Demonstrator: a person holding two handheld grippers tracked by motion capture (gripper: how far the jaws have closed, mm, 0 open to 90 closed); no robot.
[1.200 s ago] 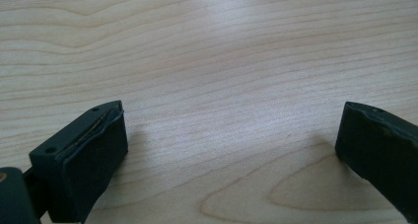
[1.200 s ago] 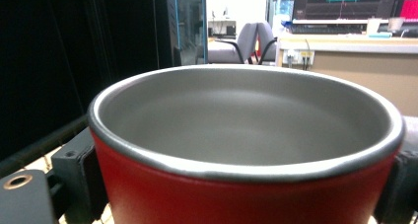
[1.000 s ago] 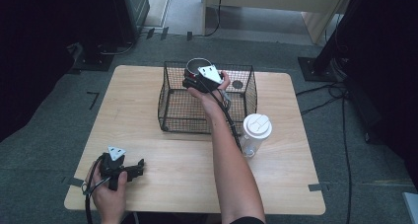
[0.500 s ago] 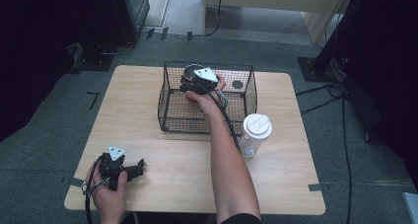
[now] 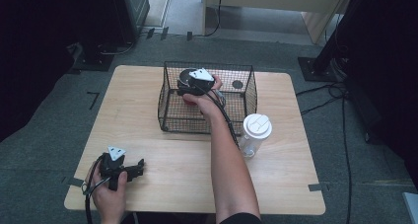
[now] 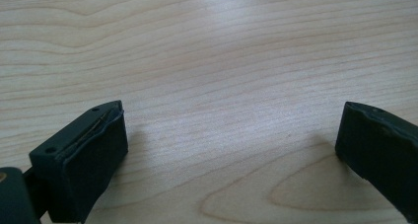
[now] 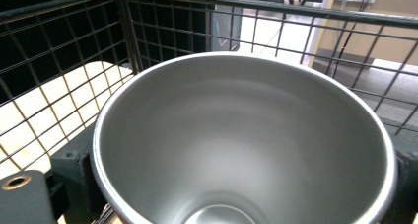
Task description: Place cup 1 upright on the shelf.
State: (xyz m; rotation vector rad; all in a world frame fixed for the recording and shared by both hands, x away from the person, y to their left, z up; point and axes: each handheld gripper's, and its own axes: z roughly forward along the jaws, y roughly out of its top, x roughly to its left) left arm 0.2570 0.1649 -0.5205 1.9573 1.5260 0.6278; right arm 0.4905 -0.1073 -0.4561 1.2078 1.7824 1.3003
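Note:
A stainless steel cup (image 7: 236,135) is clamped between my right gripper's black jaws, with its open mouth turned toward that gripper's camera. In the high view my right gripper (image 5: 190,86) is inside the black wire basket (image 5: 170,113), near its back left corner, and is shut on the cup. My left gripper (image 5: 139,167) rests low on the wooden table (image 5: 148,86) near the front left. Its fingers (image 6: 88,155) stand wide apart over bare wood, with nothing between them.
A clear bottle with a white lid (image 5: 256,128) stands just outside the basket's front right corner. A small dark disc (image 5: 237,84) lies in the basket's back right. The right forearm reaches over the basket's front wall.
My right gripper has shifted a little to the left inside the basket with the cup. The left gripper has not moved.

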